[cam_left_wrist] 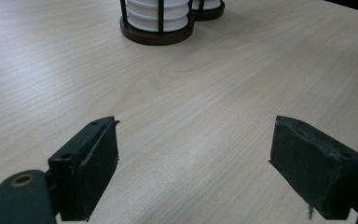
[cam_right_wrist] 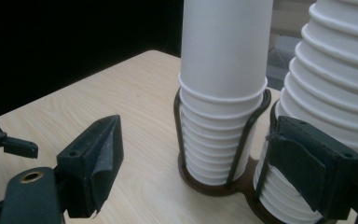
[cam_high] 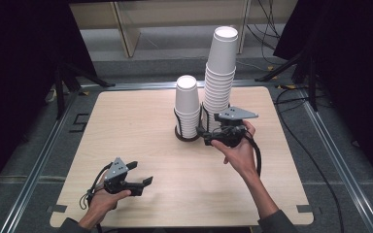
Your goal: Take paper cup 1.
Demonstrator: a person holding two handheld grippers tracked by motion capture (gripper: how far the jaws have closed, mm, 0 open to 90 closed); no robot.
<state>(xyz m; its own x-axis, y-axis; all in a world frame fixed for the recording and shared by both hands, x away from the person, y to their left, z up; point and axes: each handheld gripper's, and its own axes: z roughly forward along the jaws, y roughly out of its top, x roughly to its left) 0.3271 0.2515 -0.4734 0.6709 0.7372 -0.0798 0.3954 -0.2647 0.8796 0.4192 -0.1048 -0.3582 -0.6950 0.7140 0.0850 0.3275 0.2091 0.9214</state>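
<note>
Dark curtains and a grey floor with metal rails surround the pale wooden table (cam_high: 141, 145) in the high view. Toward its far side stand two stacks of white paper cups, each in a dark wire holder on a round base: the shorter stack (cam_high: 187, 104) on the left and the taller stack (cam_high: 220, 73) just beside it on the right. The right gripper (cam_high: 208, 132) is held low at the foot of the taller stack, its jaws pointing left toward the holders. The left gripper (cam_high: 140, 174) sits near the table's near left corner, well apart from the cups, jaws spread with nothing between them.

From the left gripper view, two black pads (cam_left_wrist: 98, 161) stand wide apart over bare wood grain, and the shorter stack's holder base (cam_left_wrist: 156, 35) lies far ahead.

Seen from the right gripper view, the jaws are apart and grip nothing. The shorter stack (cam_right_wrist: 223, 70) rises between them but farther off, while the right-hand pad (cam_right_wrist: 307, 163) lies in front of the taller stack's lower cups (cam_right_wrist: 335, 93); whether it touches them cannot be told.
</note>
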